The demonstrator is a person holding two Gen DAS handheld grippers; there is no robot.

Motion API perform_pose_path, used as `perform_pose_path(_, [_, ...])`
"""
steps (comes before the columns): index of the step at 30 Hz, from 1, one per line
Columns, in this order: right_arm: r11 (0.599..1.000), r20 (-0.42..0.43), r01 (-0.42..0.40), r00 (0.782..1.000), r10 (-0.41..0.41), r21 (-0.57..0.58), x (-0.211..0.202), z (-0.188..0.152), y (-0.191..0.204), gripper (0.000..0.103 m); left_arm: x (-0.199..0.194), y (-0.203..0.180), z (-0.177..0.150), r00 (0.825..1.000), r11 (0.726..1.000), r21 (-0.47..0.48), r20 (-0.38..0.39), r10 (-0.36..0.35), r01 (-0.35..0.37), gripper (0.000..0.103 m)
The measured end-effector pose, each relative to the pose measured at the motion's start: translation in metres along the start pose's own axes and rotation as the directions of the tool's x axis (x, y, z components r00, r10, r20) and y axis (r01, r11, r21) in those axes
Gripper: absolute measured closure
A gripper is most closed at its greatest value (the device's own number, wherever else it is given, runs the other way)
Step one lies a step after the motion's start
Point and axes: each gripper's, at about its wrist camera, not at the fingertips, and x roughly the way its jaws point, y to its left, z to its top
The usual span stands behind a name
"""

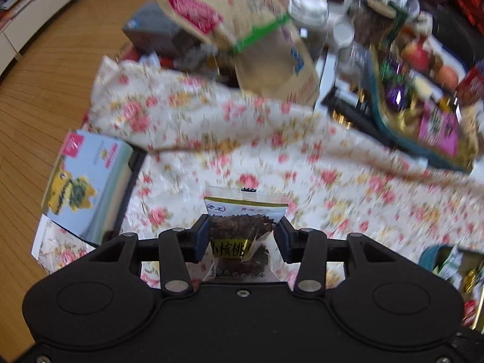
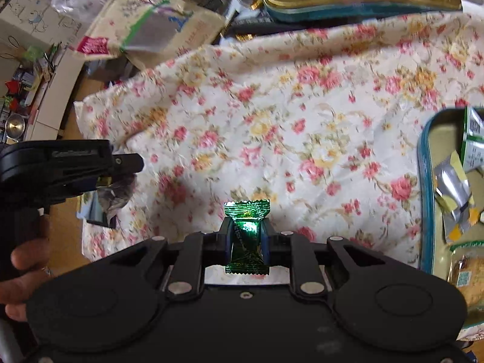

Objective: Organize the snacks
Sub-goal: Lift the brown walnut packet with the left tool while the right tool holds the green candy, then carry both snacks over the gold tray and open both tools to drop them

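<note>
Wood floor (image 1: pixel 45 69) at left. White cabinets (image 1: pixel 33 18) along far wall w/ clutter on top. Floral cloth (image 2: pixel 272 115) covers table. Even daylight, pics blurred.

Tablecloth (image 2: pixel 302 115): white, printed with pink and yellow roses. Walnut packet (image 1: pixel 242 230): clear over dark brown, white top edge, yellow label band. Candy wrapper (image 2: pixel 246 242): shiny green foil. Tin (image 2: pixel 425 163): teal rim, pale gold inside. Large bag (image 2: pixel 151 27): beige, green stripe, red patch. Floor (image 1: pixel 45 75): orange-brown wood. Left gripper (image 1: pixel 242 237) and right gripper (image 2: pixel 246 239): black with blue pads.
</note>
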Motion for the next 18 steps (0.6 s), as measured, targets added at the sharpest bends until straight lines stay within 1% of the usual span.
perform_pose_path(2, [1.0, 0.034, -0.014, 0.999, 0.014, 0.005, -0.009, 0.007, 0.006, 0.083, -0.019, 0.002, 0.01, 0.998, 0.999, -0.03, 0.055, -0.02, 0.022, 0.05])
perform_pose_path(4, [1.0, 0.06, -0.022, 0.998, 0.021, 0.007, -0.015, 0.013, 0.011, 0.083, -0.033, 0.003, 0.015, 0.994, 0.999, -0.041, 0.106, -0.016, 0.021, 0.05])
perform_pose_path(6, [0.999, 0.076, -0.031, 0.997, 0.03, 0.015, -0.02, 0.017, 0.018, 0.083, -0.042, 0.002, 0.018, 0.988, 0.999, -0.038, 0.152, 0.013, -0.007, 0.05])
perform_pose_path(9, [0.998, 0.085, -0.057, 0.995, 0.057, -0.004, -0.024, 0.022, 0.031, 0.083, -0.048, 0.006, 0.019, 0.98, 0.999, -0.035, 0.196, 0.046, -0.04, 0.05])
perform_pose_path(12, [0.995, 0.115, -0.056, 0.991, 0.065, -0.082, -0.025, 0.02, 0.045, 0.083, -0.047, 0.009, 0.021, 0.977, 0.997, -0.054, 0.201, 0.07, -0.06, 0.05])
perform_pose_path(15, [0.99, 0.156, 0.013, 0.988, 0.009, -0.138, -0.025, 0.019, 0.048, 0.083, -0.042, 0.007, 0.025, 0.979, 0.995, -0.073, 0.184, 0.082, -0.07, 0.05])
perform_pose_path(18, [0.99, 0.177, 0.034, 0.984, -0.009, -0.14, -0.03, 0.021, 0.04, 0.083, -0.04, -0.002, 0.027, 0.983, 0.995, -0.082, 0.17, 0.064, -0.051, 0.05])
